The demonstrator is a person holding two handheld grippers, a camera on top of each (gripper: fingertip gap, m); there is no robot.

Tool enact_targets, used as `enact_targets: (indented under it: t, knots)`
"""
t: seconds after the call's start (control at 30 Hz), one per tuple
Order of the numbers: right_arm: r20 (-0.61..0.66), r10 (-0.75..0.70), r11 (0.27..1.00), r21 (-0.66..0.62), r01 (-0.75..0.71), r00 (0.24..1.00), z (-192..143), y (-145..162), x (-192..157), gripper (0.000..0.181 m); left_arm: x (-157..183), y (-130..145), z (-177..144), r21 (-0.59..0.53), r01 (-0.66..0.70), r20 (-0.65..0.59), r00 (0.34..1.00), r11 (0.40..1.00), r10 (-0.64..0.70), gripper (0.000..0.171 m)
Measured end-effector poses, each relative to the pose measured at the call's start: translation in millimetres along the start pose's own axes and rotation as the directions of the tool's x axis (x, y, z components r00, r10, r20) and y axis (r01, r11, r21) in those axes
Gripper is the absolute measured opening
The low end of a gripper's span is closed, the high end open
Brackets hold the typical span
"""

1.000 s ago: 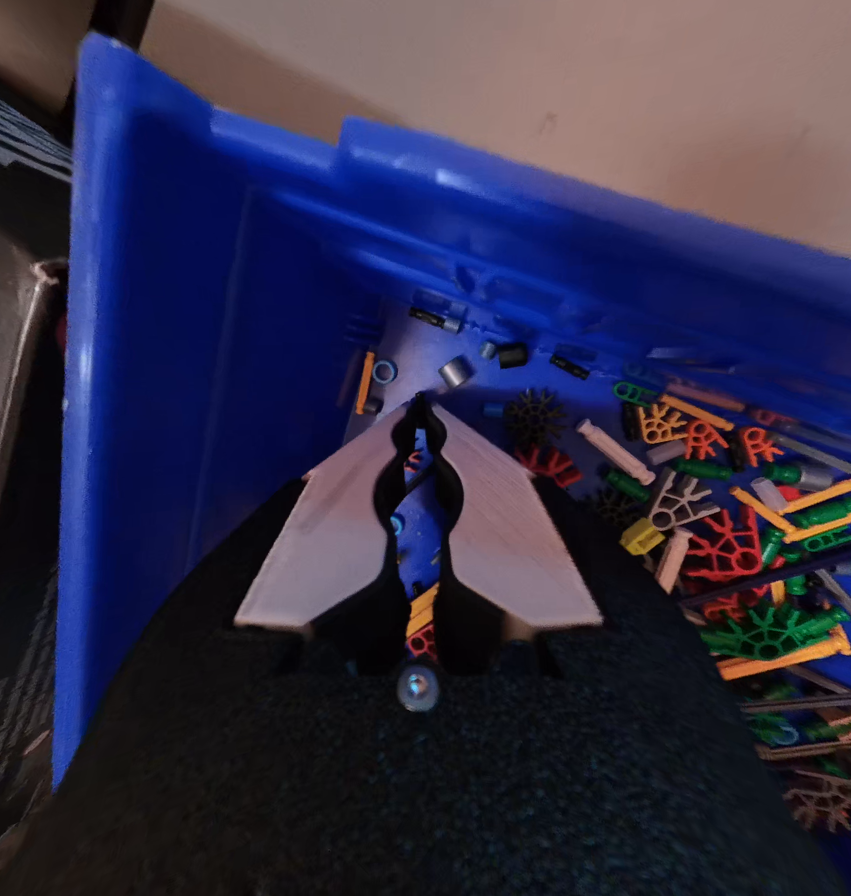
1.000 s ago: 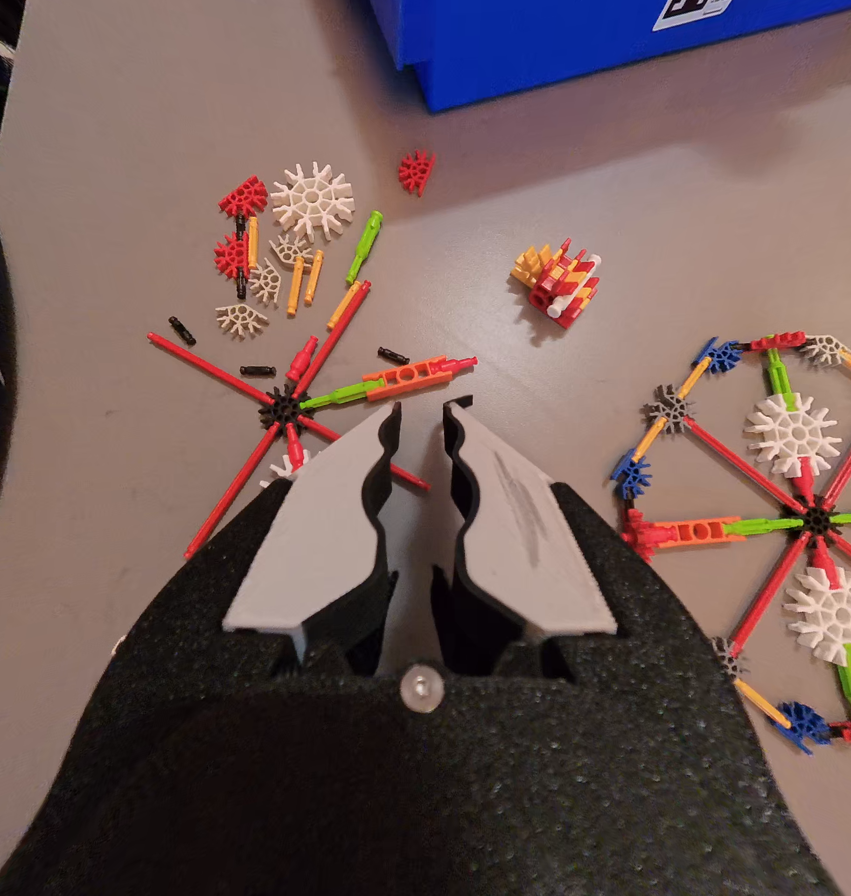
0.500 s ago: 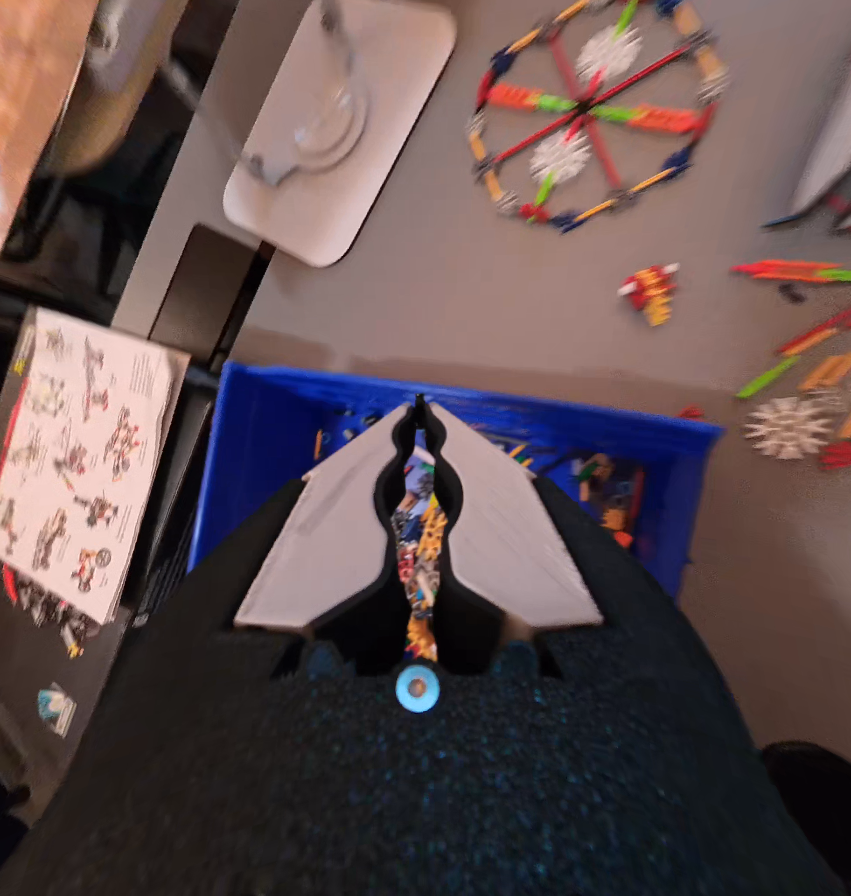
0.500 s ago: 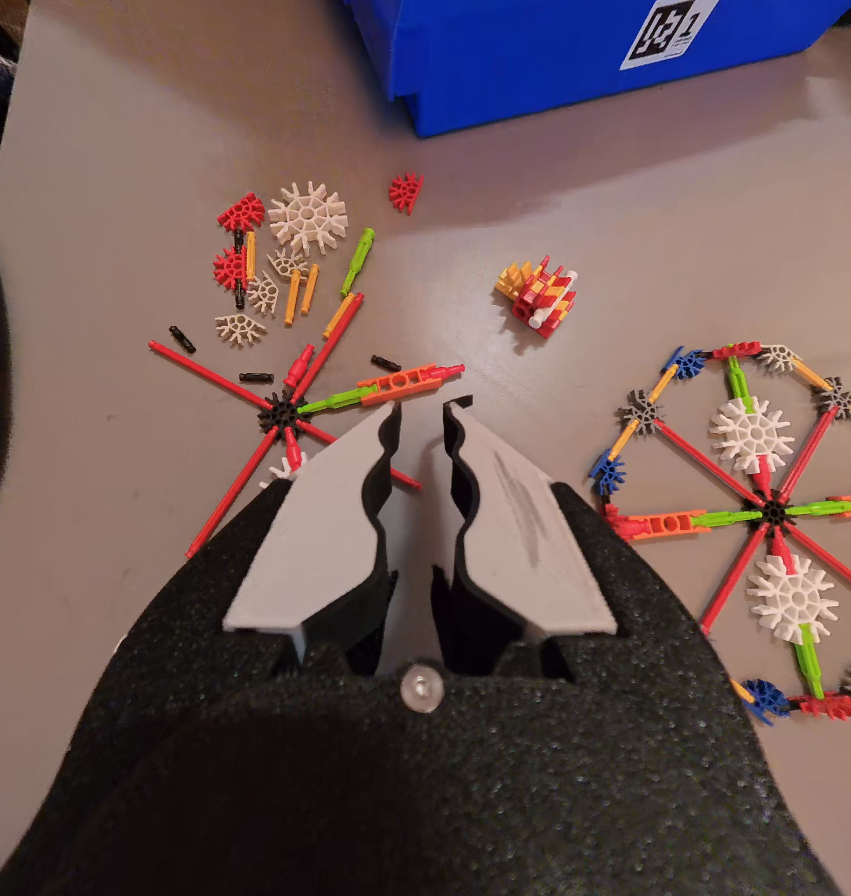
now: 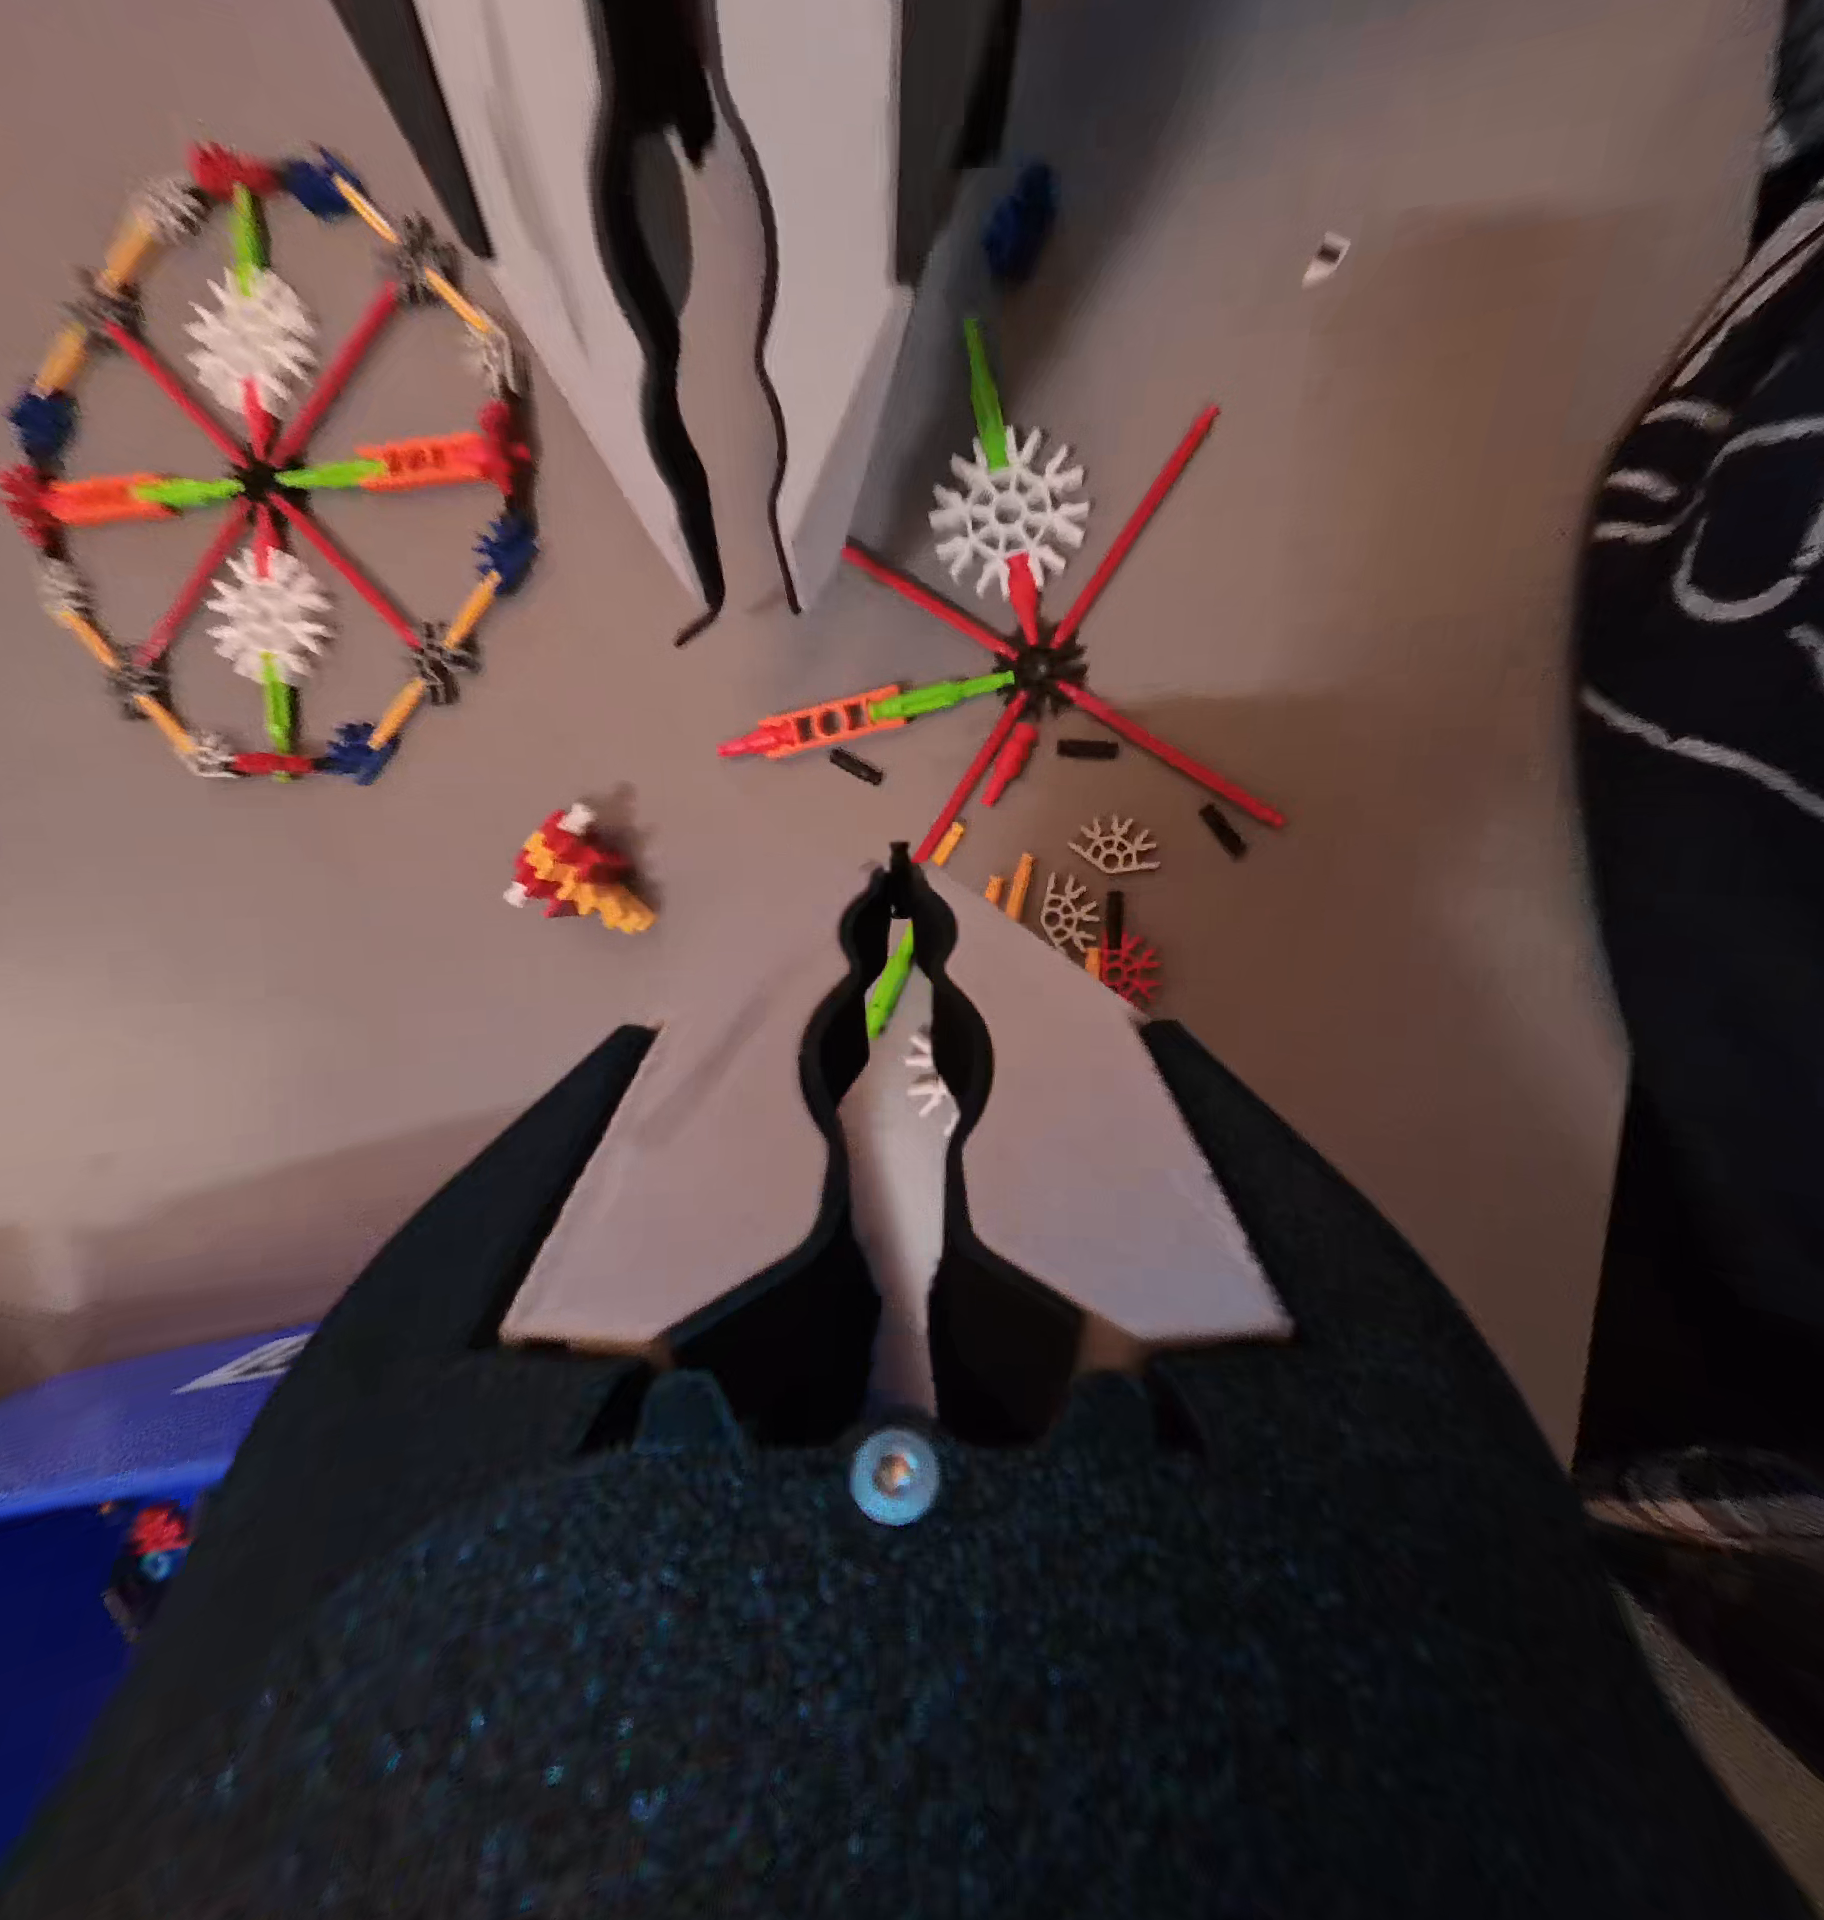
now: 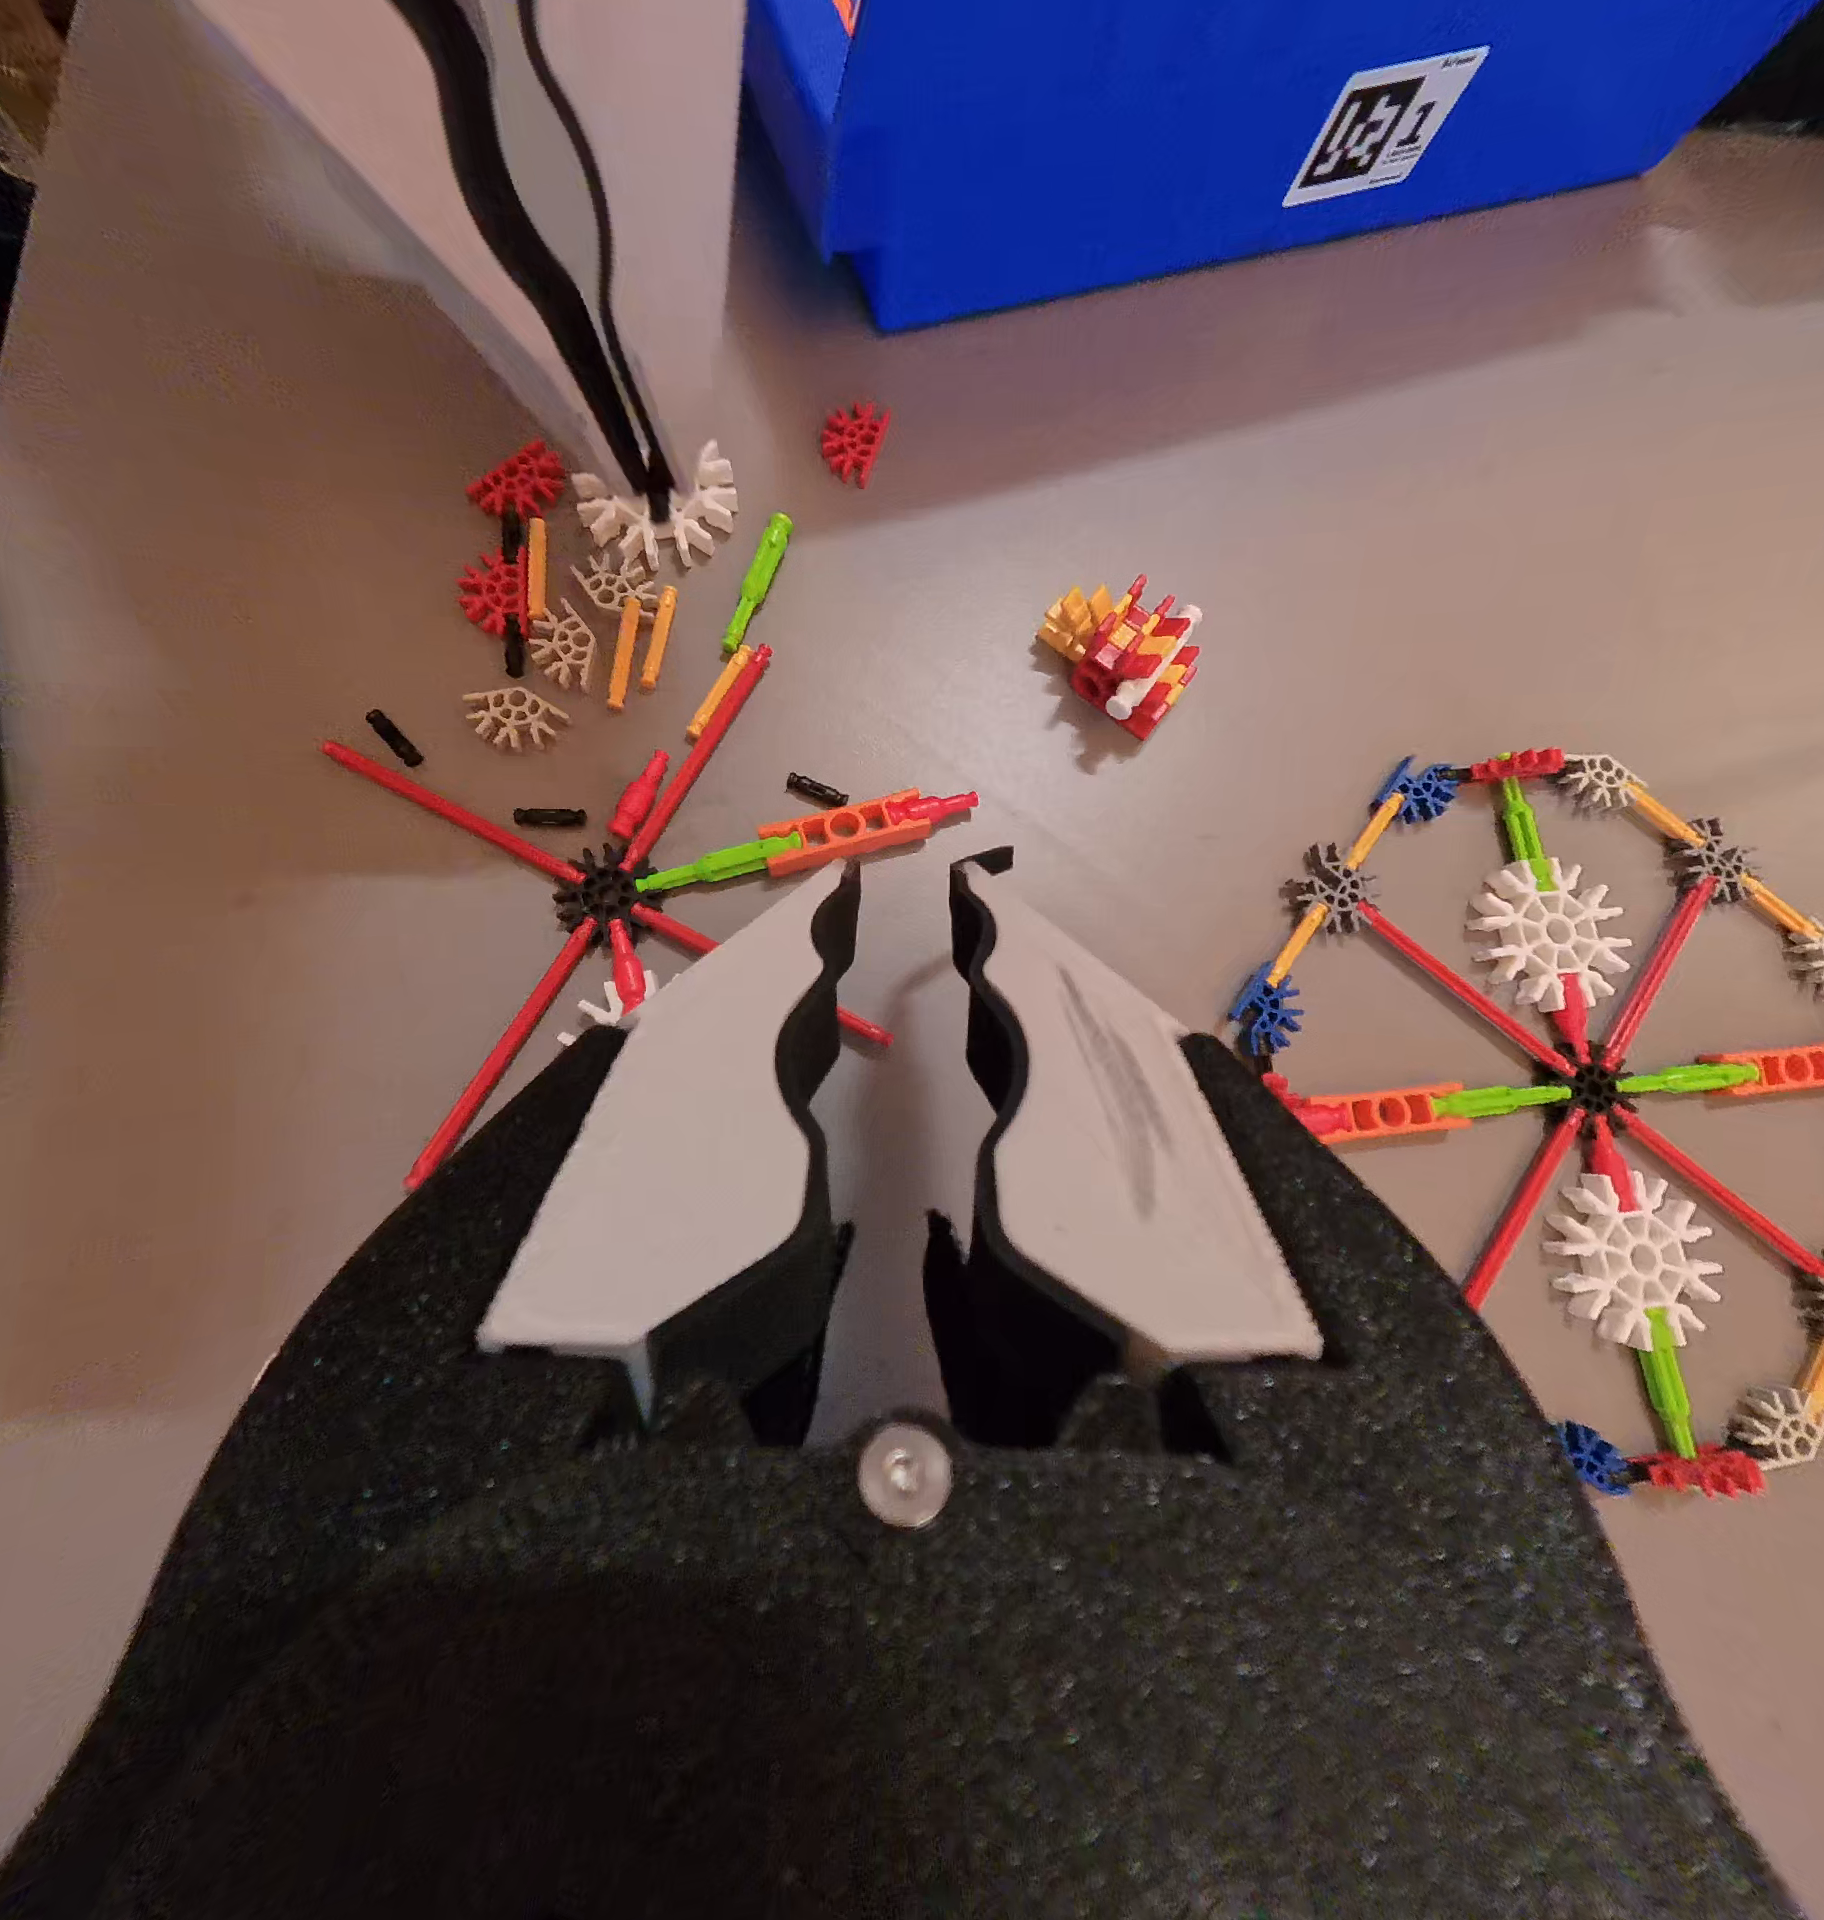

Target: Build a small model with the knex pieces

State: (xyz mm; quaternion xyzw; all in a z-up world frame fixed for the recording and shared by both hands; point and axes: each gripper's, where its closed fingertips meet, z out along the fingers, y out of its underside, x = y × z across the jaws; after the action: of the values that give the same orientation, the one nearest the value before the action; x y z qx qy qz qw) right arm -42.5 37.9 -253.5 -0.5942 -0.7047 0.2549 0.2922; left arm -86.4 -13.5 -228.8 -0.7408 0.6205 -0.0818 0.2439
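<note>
A: Where the counter [image 6: 1303,520] carries the blue bin [image 6: 1095,156] and the finished wheel [image 6: 1573,1091], how does each hand-held gripper stand?

B: Left hand-held gripper [image 5: 900,883]: fingers pressed together, tips over the white connector [image 6: 601,514]; contact cannot be told. Right hand-held gripper [image 6: 903,883]: spread, empty, tips just beside the spoked hub [image 6: 601,888] and its orange link [image 6: 846,826].

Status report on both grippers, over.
Left gripper shut, tips at white connector. Right gripper open, beside orange spoke. Blue bin behind.
</note>
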Motion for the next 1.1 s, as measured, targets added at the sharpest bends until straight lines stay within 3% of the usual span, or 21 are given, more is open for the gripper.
enact_targets:
  t: [0.17,0.4,0.57,0.67,0.73,0.87,1.0,1.1]
  knots:
    - [0.002,0.002,1.000,-0.001,-0.002,1.000,0,1,0,0.017,12,14,21,-0.033,0.029,-0.038,0.999,0.999,-0.030,0.004]
    - [0.009,0.005,1.000,-0.008,-0.005,1.000,3,3,0,0.017,11,18,21,-0.024,0.045,-0.032,0.998,0.999,-0.046,0.031]
    - [0.007,0.006,1.000,-0.006,-0.006,1.000,3,2,0,0.017,-9,11,-20,0.042,0.033,0.042,0.999,0.999,-0.035,0.030]
    - [0.008,0.004,1.000,-0.009,-0.004,1.000,3,3,0,0.017,-50,25,-63,0.043,0.062,0.198,0.978,0.997,-0.069,0.028]
    - [0.010,0.003,1.000,-0.010,-0.003,1.000,3,3,-1,0.017,-83,45,-92,0.035,0.115,0.292,0.949,0.993,-0.120,0.028]
    - [0.013,0.004,1.000,-0.014,-0.004,1.000,5,4,-1,0.017,-148,117,-122,-0.032,0.305,0.385,0.883,0.952,-0.270,0.035]
    - [0.014,0.009,1.000,-0.017,-0.009,1.000,5,5,-1,0.017,-186,189,-114,-0.110,0.509,0.360,0.821,0.854,-0.443,0.064]
    - [0.018,0.014,1.000,-0.020,-0.013,1.000,6,7,0,0.017,-191,210,-92,-0.144,0.579,0.261,0.804,0.802,-0.534,0.080]
